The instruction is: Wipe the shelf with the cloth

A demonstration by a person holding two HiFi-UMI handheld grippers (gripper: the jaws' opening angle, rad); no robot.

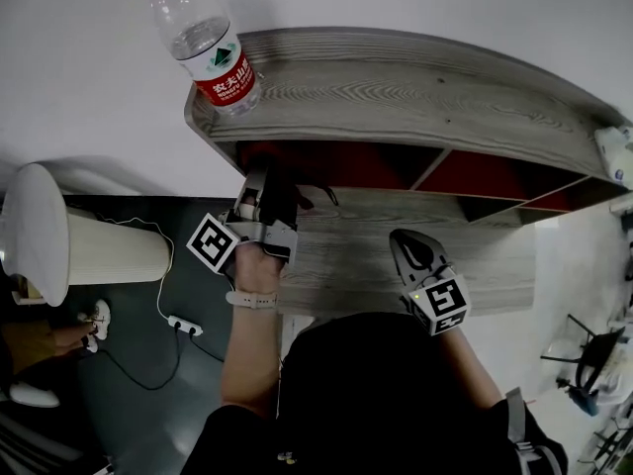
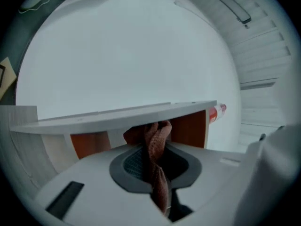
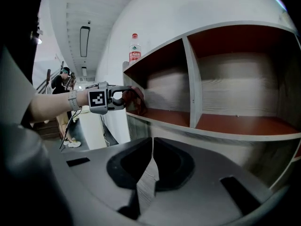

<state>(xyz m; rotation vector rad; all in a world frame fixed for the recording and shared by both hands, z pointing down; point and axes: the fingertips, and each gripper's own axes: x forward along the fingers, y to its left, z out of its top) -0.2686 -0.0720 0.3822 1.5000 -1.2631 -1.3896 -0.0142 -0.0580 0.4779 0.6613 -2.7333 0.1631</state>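
Presently: left tool (image 2: pixel 155 149) pinching reddish cloth (image 2: pixel 158 132) at mouth of left compartment of shelf (image 1: pixel 396 97); contact with red floor unclear. Right tool (image 3: pixel 149 166) pressed together, empty, held off in front. Judgement: wiping barely started; right compartment and top board by bottle (image 1: pixel 203 43) still to do.

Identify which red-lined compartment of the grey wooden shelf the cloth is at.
The leftmost compartment, below the clear plastic water bottle: the left gripper holds the reddish-brown cloth at its opening. The compartment beside it stands empty.
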